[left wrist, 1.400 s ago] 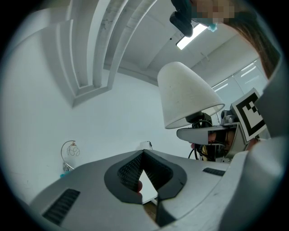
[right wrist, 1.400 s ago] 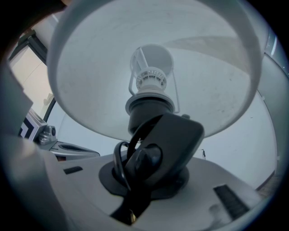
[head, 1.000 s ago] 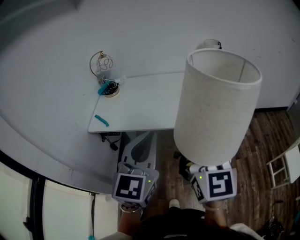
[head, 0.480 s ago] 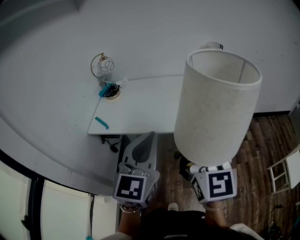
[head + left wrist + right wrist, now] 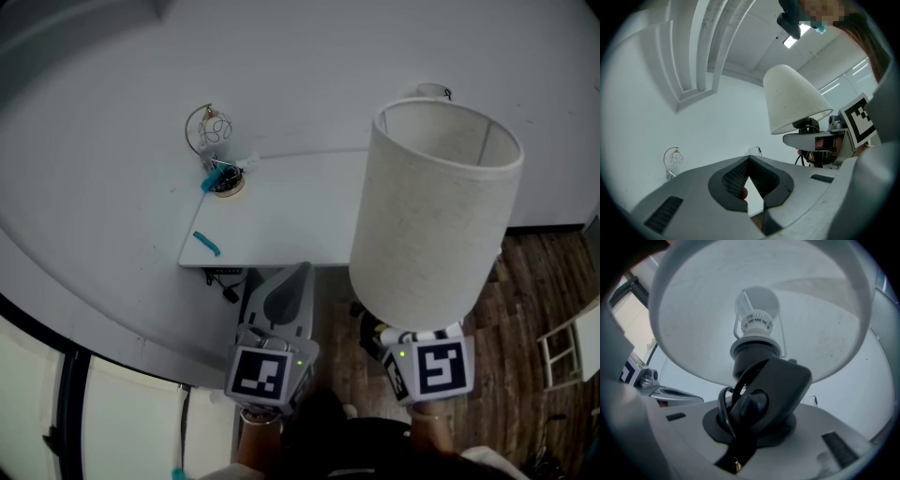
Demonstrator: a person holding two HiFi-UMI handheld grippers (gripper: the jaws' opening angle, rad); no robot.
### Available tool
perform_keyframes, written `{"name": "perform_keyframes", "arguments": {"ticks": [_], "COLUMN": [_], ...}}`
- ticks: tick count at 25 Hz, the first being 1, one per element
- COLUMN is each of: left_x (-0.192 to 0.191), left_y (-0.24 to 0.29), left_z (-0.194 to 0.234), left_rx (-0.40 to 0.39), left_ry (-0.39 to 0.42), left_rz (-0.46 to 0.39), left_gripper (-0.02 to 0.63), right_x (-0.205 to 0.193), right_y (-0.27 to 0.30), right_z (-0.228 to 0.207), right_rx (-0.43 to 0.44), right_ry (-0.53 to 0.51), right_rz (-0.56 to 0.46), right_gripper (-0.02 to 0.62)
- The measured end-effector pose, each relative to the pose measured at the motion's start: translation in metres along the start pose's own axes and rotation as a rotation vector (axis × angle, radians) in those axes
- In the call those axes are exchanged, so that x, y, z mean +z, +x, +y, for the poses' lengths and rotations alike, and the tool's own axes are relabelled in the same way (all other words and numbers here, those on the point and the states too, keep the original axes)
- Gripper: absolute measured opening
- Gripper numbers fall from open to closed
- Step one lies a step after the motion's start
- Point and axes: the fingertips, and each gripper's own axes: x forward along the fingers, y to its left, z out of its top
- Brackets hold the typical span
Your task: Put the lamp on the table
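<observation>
A lamp with a tall white drum shade (image 5: 431,216) hangs in the air to the right of the white table (image 5: 281,220), above the wooden floor. My right gripper (image 5: 396,330) is shut on its black foot, just under the shade. In the right gripper view the lamp's black foot (image 5: 759,394) and cord sit between the jaws of my right gripper (image 5: 750,414), with the bulb socket (image 5: 757,324) above. My left gripper (image 5: 281,302) stays low in front of the table's near edge. In the left gripper view the jaws of my left gripper (image 5: 748,161) meet at the tips with nothing held, and the lamp (image 5: 792,101) shows at the right.
A wire ornament on a gold base (image 5: 216,150) stands at the table's far left corner, and a teal strip (image 5: 204,243) lies near its left edge. Black cables (image 5: 225,281) hang under the table. A white frame (image 5: 567,342) stands on the wooden floor (image 5: 525,300) at right.
</observation>
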Motion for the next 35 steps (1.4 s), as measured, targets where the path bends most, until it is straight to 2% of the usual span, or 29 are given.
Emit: {"name": "perform_keyframes", "arguments": {"ticks": [17, 35], "left_x": [-0.006, -0.014], "left_y": [0.005, 0.04], "left_z": [0.012, 0.037], "left_rx": [0.002, 0.001], "left_ry": [0.003, -0.007], "left_rz": [0.013, 0.013], "left_gripper": [0.003, 0.003], "right_x": [-0.008, -0.024], "right_y": [0.014, 0.055], "right_z": [0.0, -0.009], "right_rx": [-0.005, -0.015], "right_ry": [0.011, -0.005], "right_rz": [0.007, 0.016], "right_gripper": [0.064, 0.064]}}
